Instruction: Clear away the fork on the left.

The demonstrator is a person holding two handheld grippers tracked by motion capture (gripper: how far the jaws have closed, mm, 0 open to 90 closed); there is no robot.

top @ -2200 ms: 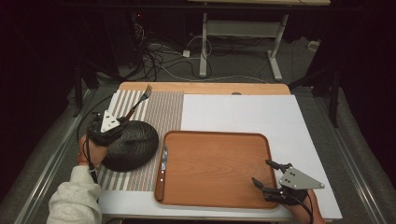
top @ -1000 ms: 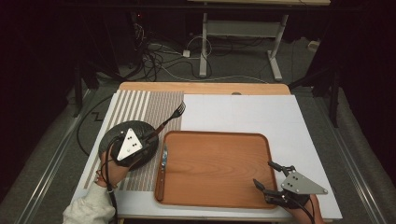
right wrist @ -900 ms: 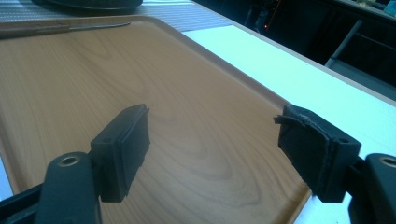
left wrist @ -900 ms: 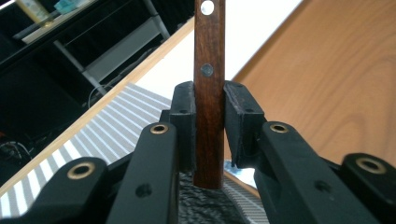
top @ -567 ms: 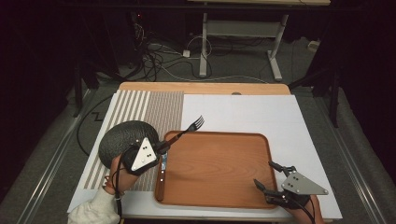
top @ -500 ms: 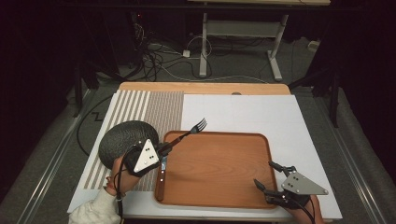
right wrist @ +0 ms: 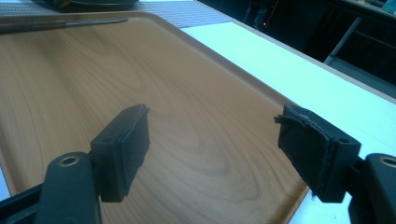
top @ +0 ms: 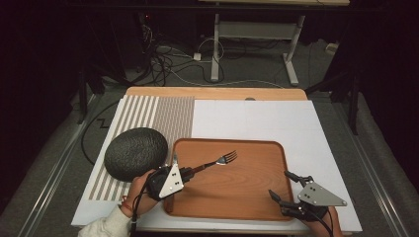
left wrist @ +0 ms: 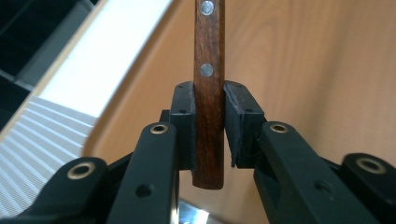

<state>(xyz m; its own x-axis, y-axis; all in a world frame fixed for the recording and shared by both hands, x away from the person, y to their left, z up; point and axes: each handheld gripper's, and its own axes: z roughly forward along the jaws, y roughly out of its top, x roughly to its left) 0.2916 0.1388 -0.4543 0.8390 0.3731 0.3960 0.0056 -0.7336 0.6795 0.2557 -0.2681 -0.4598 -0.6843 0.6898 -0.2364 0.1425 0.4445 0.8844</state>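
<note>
At the far left of the table lies the striped placemat (top: 148, 118), and on its near part sits the dark, rounded, textured bowl (top: 136, 153), turned upside down, just left of the tray.

Your left gripper (top: 185, 173) sits at the tray's near left corner, your hand (top: 141, 190) behind it. Its 2 jaws pinch the wooden handle of the fork (top: 217, 162): in the left gripper view the pads press on both sides of the handle (left wrist: 208, 116), which stands between them with 2 metal rivets showing and its butt end reaching back past the pads. The fork points away to the right and far side, its tines over the far middle of the wooden tray (top: 247, 197). You cannot tell from the pictures whether the tines touch the wood or hang just above it.

The tray fills the near middle of the table, resting partly on the placemat and partly on the white sheet (top: 296, 123) that covers the right half. A second piece of cutlery (right wrist: 65, 23) with a wooden handle lies along the tray's left edge.

Your right gripper (top: 285, 185) rests at the tray's near right corner. Its jaws are spread wide with nothing between them; in the right gripper view you see bare tray wood (right wrist: 205, 140) between the 2 pads.
</note>
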